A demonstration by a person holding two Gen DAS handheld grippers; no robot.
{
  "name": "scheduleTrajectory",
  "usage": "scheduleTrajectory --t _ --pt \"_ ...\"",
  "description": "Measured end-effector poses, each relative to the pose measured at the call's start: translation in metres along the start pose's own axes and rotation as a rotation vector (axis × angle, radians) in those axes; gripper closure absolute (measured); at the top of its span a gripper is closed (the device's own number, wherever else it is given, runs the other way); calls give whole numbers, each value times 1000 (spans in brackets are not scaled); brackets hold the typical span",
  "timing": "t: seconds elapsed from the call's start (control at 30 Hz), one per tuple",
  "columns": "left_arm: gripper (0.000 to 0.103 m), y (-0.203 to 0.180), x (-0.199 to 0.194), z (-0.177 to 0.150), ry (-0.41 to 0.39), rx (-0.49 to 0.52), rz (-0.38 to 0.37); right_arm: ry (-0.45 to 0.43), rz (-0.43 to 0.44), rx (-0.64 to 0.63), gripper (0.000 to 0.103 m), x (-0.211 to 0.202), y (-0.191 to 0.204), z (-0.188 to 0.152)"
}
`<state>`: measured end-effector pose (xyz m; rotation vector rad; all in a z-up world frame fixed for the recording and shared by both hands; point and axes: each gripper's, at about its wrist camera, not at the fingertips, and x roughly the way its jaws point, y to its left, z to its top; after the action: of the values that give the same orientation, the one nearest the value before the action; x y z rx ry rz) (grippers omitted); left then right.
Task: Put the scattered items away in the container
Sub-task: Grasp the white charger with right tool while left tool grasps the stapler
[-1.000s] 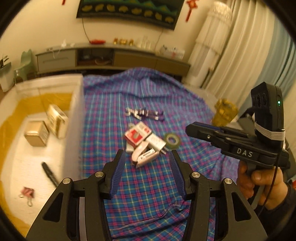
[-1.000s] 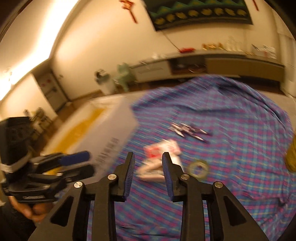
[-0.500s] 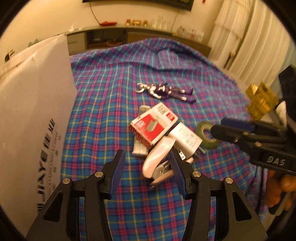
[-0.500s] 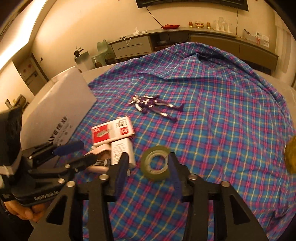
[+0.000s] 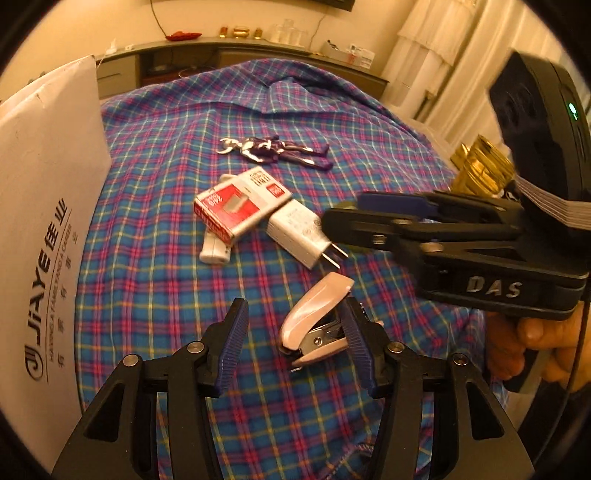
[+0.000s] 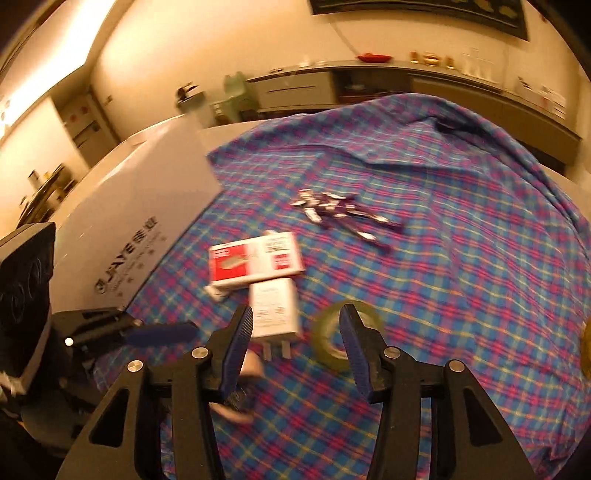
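Left gripper [image 5: 295, 343], fingers apart, is bracketing the pink stapler [image 5: 314, 325] for pickup; right gripper [image 6: 297, 347], apart, is lining up the tape roll [image 6: 332, 343].

You're in a warm yellow-lit room, cream walls [image 6: 207, 44]. Long low grey-brown cabinet [image 5: 258, 55] runs along the far wall, small ornaments and a red dish [image 5: 183, 36] on top. Dark wall hanging [image 6: 417, 9] above it. Pale curtains [image 5: 447, 48] at right of the left wrist view. Bright ceiling light strip [image 6: 48, 55] upper left. Plaid blue-pink cloth [image 5: 166, 280] covers your surface. Pale green chair [image 6: 236, 92] by the cabinet.
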<state>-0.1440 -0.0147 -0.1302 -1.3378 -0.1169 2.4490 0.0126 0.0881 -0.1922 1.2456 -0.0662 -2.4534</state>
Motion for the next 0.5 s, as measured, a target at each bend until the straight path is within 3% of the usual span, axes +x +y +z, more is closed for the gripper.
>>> scheduleTrajectory --t 0.1,0.23,0.3,0.33,0.5 --pt "47 -8 -3 -4 -23 48 39 37 -10 -71 52 17 11 2" --pt "46 -13 -5 -10 -16 80 12 81 -11 -131 53 33 20 6" --pt "46 -13 -8 -14 -10 87 3 78 -47 -172 58 34 24 4" --pt "46 -13 -9 -16 -6 87 2 85 -70 -176 71 33 24 4" --pt "46 -9 -19 -28 5 96 -10 114 -45 -87 71 24 10 2"
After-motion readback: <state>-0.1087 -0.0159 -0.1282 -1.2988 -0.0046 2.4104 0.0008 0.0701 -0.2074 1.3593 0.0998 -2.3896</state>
